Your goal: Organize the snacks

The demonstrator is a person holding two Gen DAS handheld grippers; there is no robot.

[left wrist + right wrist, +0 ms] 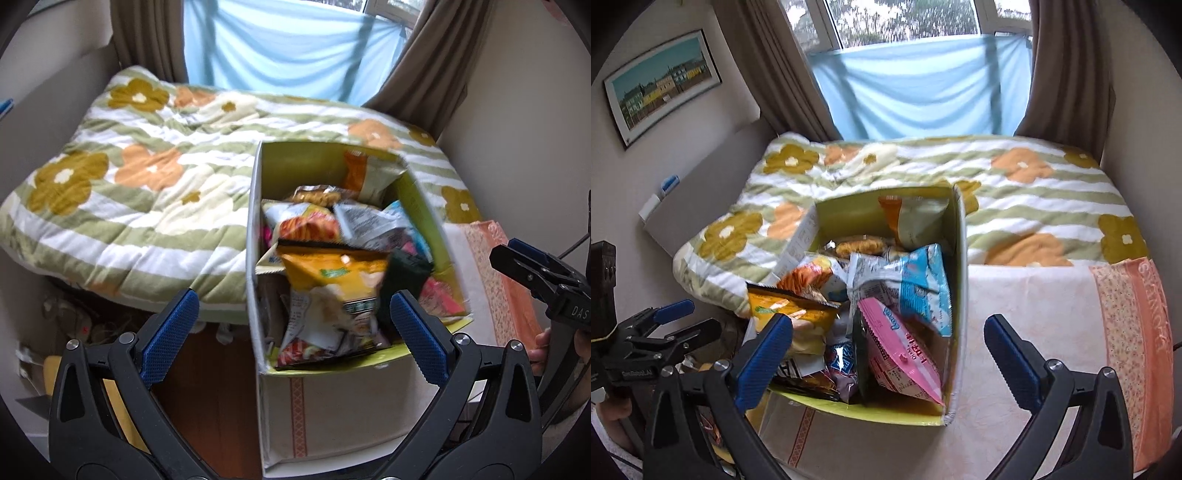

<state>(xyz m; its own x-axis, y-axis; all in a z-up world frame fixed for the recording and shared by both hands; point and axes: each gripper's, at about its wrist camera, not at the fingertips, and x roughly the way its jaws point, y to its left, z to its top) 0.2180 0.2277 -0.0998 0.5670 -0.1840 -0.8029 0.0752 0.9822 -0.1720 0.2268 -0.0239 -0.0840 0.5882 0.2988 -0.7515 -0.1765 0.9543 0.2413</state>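
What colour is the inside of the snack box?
Yellow-green inside the box, clearest in the right wrist view.

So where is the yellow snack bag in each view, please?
Left wrist view: yellow bag, centre, on top of the pile in the box, between the open jaws.
Right wrist view: yellow bag, lower left, just above the left finger.
Shared landmark: the blue cloth at the window.

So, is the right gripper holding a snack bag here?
No, the right gripper has its jaws wide apart with nothing between them; the bags lie in the box.
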